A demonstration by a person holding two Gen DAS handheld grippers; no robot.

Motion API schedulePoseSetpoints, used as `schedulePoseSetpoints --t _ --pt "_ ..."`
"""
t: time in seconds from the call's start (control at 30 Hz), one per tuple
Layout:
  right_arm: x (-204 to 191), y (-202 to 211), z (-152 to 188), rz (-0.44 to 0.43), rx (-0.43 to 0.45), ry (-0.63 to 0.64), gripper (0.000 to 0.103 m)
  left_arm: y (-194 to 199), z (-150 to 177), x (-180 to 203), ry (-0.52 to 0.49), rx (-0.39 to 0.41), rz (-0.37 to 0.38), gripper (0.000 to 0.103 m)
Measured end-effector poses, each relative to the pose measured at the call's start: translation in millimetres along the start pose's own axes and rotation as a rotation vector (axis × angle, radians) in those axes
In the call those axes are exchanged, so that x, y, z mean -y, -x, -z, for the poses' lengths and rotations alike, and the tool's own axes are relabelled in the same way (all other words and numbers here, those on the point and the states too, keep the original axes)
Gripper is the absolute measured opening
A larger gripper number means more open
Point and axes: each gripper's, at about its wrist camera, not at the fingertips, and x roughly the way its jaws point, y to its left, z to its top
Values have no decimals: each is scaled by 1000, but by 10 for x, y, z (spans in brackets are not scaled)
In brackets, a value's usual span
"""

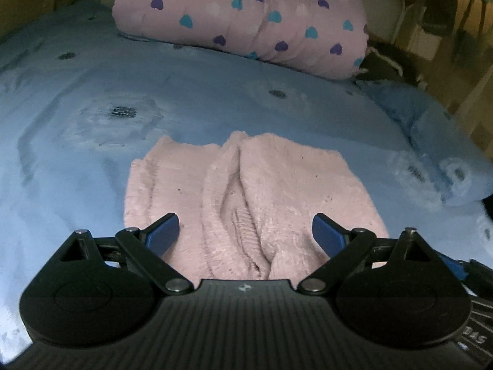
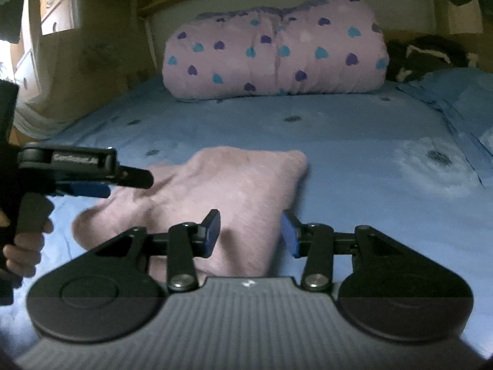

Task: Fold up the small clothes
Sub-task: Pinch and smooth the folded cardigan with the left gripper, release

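A small fluffy pink garment (image 1: 246,197) lies folded on the blue bedsheet (image 1: 92,166), with a ribbed seam running down its middle. My left gripper (image 1: 245,235) hovers over its near edge, jaws wide open, nothing pinched between them. In the right wrist view the same pink garment (image 2: 234,191) lies ahead. My right gripper (image 2: 251,234) stands just above its near right corner, open, with no cloth pressed by the blue pads. The left gripper (image 2: 92,175) shows at the left edge of that view, held by a hand (image 2: 24,243).
A rolled pink blanket with blue and purple hearts (image 1: 246,18) lies across the far end of the bed. A blue pillow (image 1: 431,132) sits at the right, dark clothing (image 2: 425,55) behind it. A wooden wall and drawers (image 2: 46,30) stand at the left.
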Motion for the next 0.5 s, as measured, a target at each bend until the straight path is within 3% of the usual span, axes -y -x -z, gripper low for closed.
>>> schedulePoseSetpoints --t 0.1,0.23,0.3,0.33,0.43,0.5 --pt "132 3 96 4 10 -33 46 -141 43 69 -33 19 -46 96" --pt "202 -31 94 13 -5 -77 46 -312 105 99 -48 44 -43 92" --pt "204 -7 60 -9 4 -79 46 -366 119 135 -74 50 -42 81" --pt "205 8 45 -17 9 -76 46 -382 124 153 -82 57 -33 69" --pt "211 55 32 -24 21 -65 46 -400 123 160 -54 60 10 46" --pt "235 63 48 -11 20 -77 46 -394 126 139 -35 77 12 42"
